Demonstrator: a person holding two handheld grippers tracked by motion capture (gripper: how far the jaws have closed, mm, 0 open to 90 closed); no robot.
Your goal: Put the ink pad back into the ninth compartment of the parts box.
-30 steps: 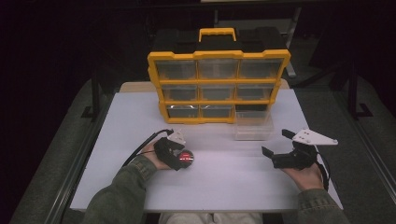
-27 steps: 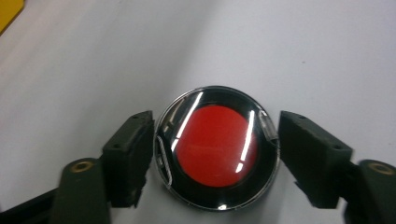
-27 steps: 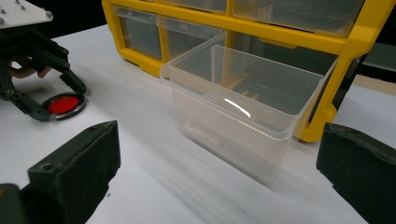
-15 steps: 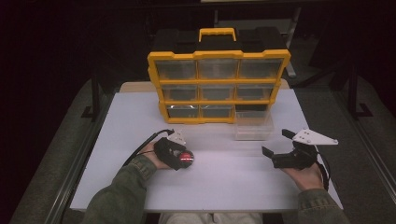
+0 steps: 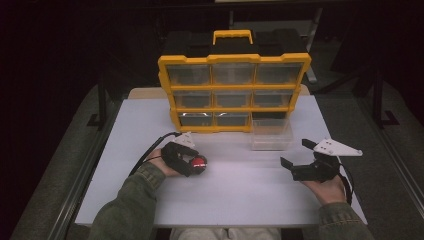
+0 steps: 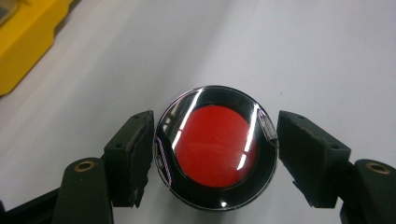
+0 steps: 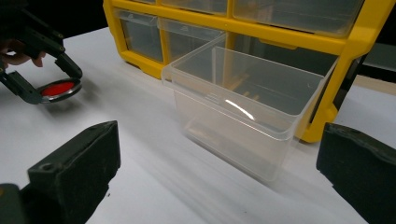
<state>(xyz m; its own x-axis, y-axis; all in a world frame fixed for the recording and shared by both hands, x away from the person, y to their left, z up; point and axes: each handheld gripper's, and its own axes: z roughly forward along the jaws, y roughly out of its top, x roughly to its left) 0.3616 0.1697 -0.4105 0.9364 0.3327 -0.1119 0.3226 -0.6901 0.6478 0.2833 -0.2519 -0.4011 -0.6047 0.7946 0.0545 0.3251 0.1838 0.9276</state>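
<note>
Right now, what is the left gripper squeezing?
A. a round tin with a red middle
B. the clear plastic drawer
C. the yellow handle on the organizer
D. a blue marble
A: in the left gripper view, the left gripper has its two black pads pressed against the sides of the round tin, whose top shows a red middle inside a shiny dark rim; the clear plastic drawer sits apart on the table.

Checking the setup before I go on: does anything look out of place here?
One clear drawer sits out on the table, leaving an empty bottom-right slot in the yellow organizer. Nothing looks spilled or damaged.
</note>
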